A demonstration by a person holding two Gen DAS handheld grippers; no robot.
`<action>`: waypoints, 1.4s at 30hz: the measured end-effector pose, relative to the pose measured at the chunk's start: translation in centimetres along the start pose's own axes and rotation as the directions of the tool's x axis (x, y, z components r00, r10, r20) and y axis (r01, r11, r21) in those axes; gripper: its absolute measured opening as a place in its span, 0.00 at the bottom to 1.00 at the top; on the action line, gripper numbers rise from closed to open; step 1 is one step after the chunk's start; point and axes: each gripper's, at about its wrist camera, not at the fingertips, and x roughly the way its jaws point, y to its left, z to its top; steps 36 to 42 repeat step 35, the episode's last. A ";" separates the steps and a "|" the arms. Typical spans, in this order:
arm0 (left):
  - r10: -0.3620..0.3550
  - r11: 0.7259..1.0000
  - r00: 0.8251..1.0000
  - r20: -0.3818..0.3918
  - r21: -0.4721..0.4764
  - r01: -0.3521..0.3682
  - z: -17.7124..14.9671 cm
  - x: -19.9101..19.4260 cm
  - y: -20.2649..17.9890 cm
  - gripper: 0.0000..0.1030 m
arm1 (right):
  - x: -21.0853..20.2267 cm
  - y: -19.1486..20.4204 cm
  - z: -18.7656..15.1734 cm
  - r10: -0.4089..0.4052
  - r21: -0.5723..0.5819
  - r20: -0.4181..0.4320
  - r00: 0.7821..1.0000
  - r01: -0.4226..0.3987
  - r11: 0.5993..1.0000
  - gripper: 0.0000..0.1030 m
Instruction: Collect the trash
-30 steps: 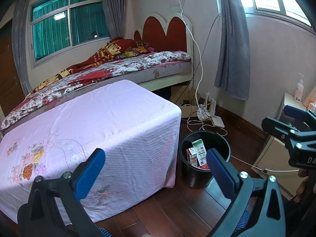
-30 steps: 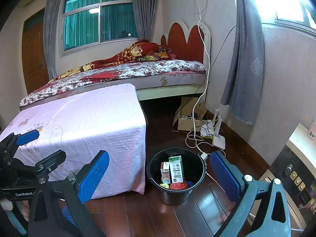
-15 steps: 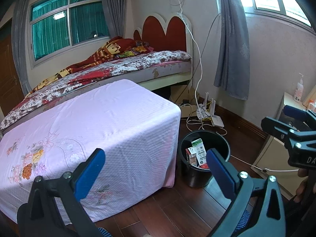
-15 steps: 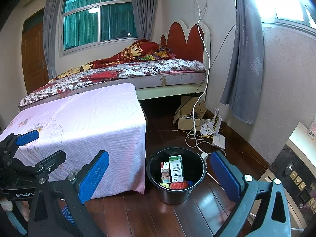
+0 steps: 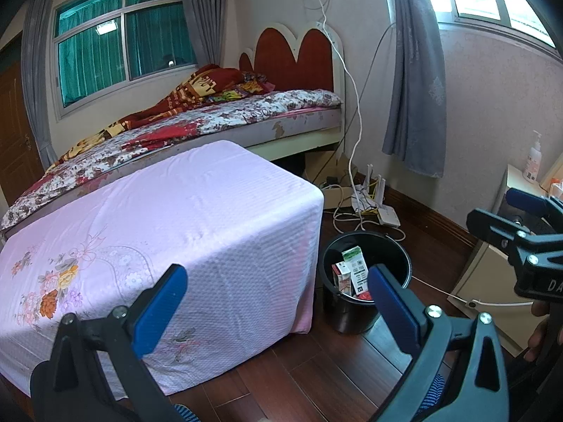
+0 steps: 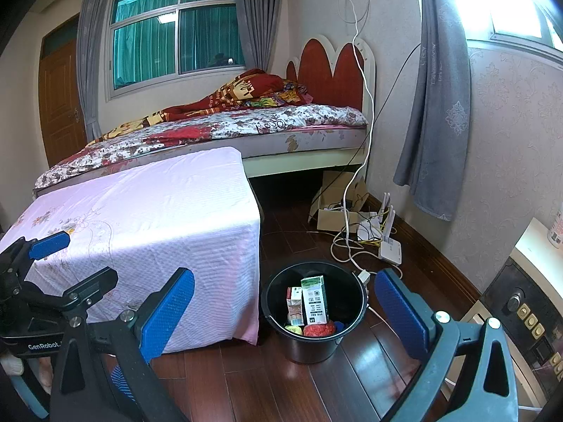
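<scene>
Left gripper (image 5: 274, 295) jaws wide and empty, right gripper (image 6: 283, 307) jaws wide and empty, black bin (image 6: 346, 290) on the floor between the right jaws, cartons (image 6: 314, 299) standing inside, pink-covered desk (image 6: 147, 207) just left.

A dark wooden floor (image 6: 267, 387) carries a black bucket (image 6: 313, 346). Just left of the bucket stands a surface (image 6: 147, 218) draped in pink cloth. Beyond the bucket, a white router (image 6: 390, 246) and tangled cables (image 6: 346, 246) lie on the floor beside a cardboard box (image 6: 332, 219).
</scene>
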 end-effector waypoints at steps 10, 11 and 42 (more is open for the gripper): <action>-0.003 1.000 1.000 0.001 0.001 0.003 0.1 0.1 0.0 0.99 | 0.0 0.0 -0.1 -0.002 -0.001 0.002 1.000 0.002 1.000 1.00; -0.001 1.000 1.000 0.000 0.003 0.001 0.1 0.2 0.0 0.99 | 0.0 0.0 -0.1 -0.002 -0.001 0.000 1.000 0.002 1.000 1.00; 0.011 0.999 1.000 -0.010 0.046 -0.011 0.3 0.6 -0.6 0.99 | 0.3 0.1 -0.6 -0.007 -0.001 -0.004 1.000 0.007 1.000 1.00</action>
